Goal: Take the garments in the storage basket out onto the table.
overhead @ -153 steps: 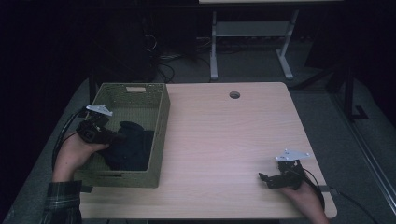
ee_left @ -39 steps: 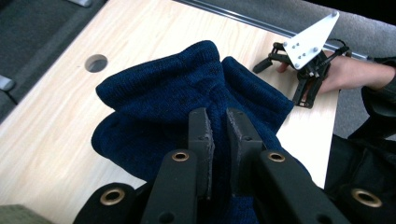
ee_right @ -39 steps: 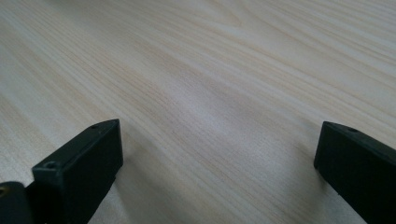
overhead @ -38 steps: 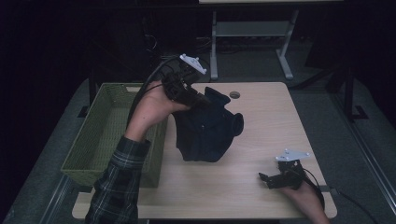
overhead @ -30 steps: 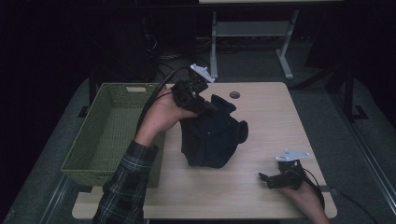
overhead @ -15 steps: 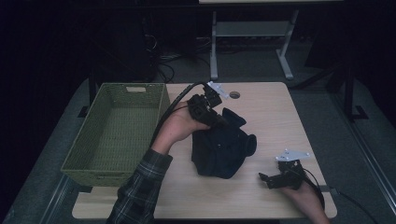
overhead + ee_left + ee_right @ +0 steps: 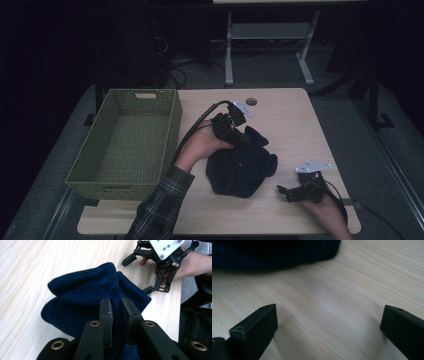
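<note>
At the left of the high view a green basket point(image 7: 125, 145) stands on the table point(image 7: 295, 115), its woven floor bare. Its right wall lies just beside the person's left forearm, whose plaid sleeve point(image 7: 160, 205) comes up from the bottom edge.

The left hand point(image 7: 200, 145) holds the left gripper point(image 7: 246, 141) over the middle of the table, pointed down and to the right into a dark blue knit garment point(image 7: 242, 167). In the left gripper view the two black jaws stand close together with a narrow gap, and a fold of the garment point(image 7: 95, 295) sits between them; they have just been opening a little, and I cannot tell whether the pads press on the cloth. A cable point(image 7: 195, 130) arcs from the gripper back toward the basket.

The garment lies bunched in a heap on the table, right of the basket and well apart from it, near the middle of the tabletop. A small round hole point(image 7: 251, 101) in the table lies beyond it, near the far edge.

At the right, the right gripper point(image 7: 283, 192) rests low on the table near the front edge, held by the right hand point(image 7: 325, 207), a grey plate point(image 7: 312, 165) on top. Its jaws are spread wide with only bare wood between them, and they point left at the garment point(image 7: 274, 255), near but apart from it.
</note>
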Demonstrator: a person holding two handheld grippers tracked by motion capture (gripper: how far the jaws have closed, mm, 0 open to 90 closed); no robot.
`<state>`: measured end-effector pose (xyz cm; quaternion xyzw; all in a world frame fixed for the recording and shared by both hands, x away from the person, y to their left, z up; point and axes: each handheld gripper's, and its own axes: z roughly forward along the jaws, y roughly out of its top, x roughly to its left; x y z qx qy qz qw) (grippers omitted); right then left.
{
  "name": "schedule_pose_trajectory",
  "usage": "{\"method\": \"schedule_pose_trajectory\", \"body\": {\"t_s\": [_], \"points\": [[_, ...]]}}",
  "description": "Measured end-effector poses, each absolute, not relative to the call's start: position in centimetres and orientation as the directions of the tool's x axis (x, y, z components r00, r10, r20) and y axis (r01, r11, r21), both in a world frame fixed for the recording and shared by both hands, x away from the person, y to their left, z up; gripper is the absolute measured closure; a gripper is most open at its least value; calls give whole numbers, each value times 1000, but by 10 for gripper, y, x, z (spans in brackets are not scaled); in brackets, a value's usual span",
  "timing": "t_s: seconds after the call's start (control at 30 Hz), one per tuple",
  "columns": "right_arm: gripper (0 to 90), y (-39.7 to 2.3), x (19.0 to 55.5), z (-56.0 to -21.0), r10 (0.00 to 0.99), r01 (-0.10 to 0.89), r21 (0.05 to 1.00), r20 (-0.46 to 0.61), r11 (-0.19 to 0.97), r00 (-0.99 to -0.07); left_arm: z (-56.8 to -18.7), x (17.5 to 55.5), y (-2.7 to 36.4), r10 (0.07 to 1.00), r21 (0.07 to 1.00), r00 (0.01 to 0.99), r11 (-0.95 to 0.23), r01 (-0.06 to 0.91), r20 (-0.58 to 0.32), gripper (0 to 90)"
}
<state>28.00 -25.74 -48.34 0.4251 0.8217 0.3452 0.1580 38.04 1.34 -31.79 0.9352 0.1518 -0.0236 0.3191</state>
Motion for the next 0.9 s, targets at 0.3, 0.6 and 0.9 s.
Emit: {"method": "schedule_pose_trajectory", "body": {"t_s": [0.3, 0.6, 0.9], "points": [[8, -258, 280, -483, 806, 587, 702, 30, 403, -590, -335, 383, 9, 267, 566, 951, -765, 306, -154, 718], [8, -257, 280, -483, 807, 587, 703, 31, 402, -589, -327, 381, 18, 285, 594, 950, -745, 302, -126, 536], [8, -257, 280, -483, 807, 588, 702, 31, 401, -589, -317, 371, 36, 308, 616, 944, -724, 312, -115, 562]]}}
